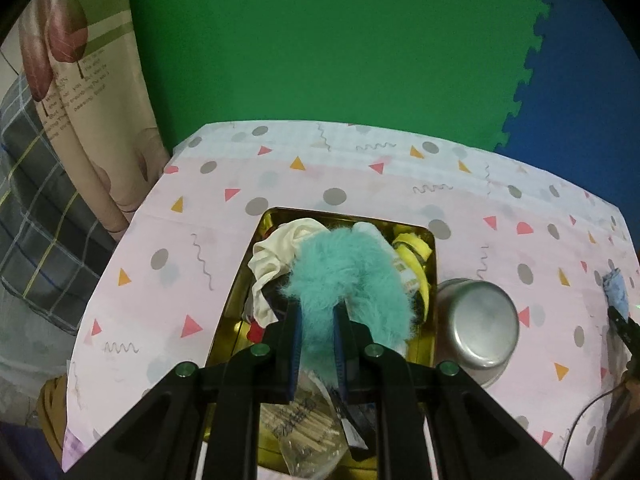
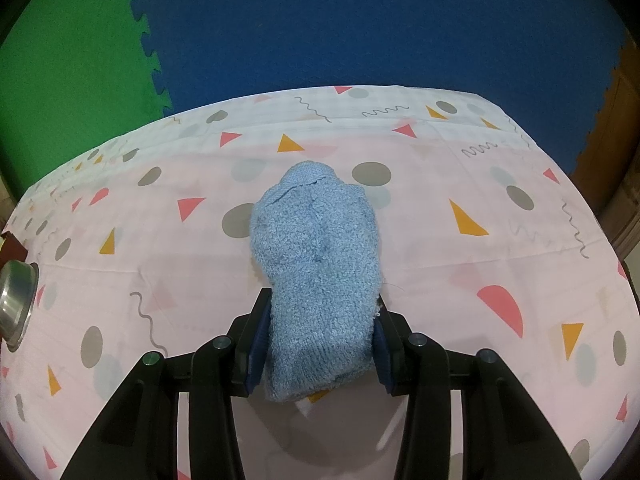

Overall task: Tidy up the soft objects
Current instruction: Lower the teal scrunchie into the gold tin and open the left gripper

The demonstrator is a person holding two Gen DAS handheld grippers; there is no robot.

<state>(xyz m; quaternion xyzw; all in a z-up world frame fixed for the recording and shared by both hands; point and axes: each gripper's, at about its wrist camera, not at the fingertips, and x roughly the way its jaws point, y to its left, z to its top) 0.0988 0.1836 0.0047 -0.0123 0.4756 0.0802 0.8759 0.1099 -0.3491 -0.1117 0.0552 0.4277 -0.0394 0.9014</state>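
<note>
1. Left wrist view: left gripper (image 1: 316, 344) is clamping a teal furry scrunchie (image 1: 348, 280) above the gold tin (image 1: 428, 240), probably sorting it out of or into the clutter.
2. Right gripper (image 2: 318, 344) is squeezing a blue towel cloth (image 2: 316, 264) over the patterned tablecloth (image 2: 160, 248).
3. Only the left view is showing the tin's contents; the steel bowl (image 1: 480, 324) is appearing whole there.

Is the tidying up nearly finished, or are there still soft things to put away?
About midway, it seems. Done: a cream cloth already lies in the gold tin. In hand: the left gripper holds a fluffy teal scrunchie over the tin, and the right gripper holds a blue towel above the tablecloth. Left: setting both down.
</note>
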